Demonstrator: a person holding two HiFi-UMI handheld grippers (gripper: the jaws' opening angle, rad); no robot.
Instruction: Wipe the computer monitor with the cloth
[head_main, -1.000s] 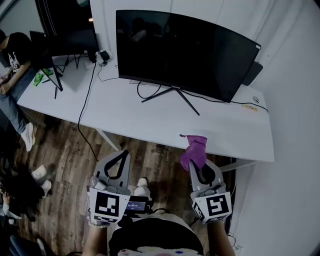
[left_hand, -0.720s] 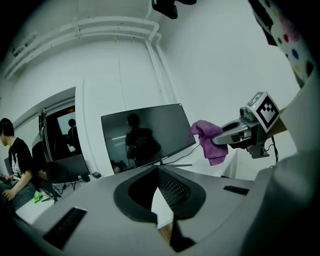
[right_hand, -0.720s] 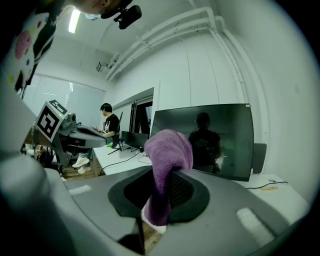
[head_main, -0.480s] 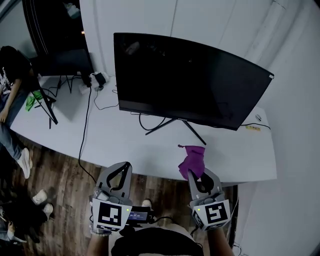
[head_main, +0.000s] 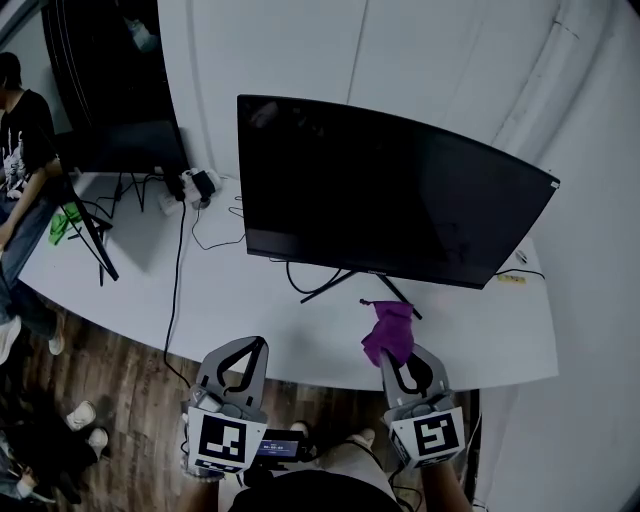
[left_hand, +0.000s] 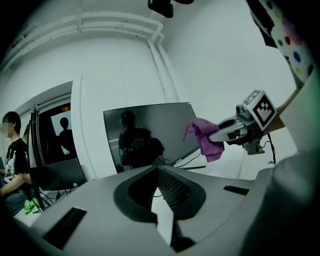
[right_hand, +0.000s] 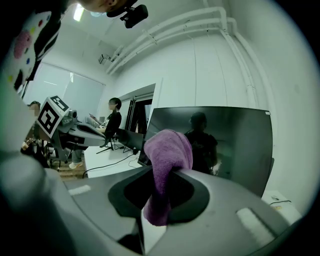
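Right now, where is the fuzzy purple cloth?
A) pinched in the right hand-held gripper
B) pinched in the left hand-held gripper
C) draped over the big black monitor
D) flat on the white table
A: the fuzzy purple cloth is clamped between the jaws of the right hand-held gripper, while the left hand-held gripper has its jaws shut on nothing.

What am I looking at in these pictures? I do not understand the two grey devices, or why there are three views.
There is no robot here. A person holds a two-jaw gripper in each hand. The head view comes from a camera on the person's head, looking down. The other two cameras ride on the grippers. The left gripper is shut and empty. The right gripper is shut on a purple cloth. A dark monitor stands on the white table. The cloth does not touch it yet.
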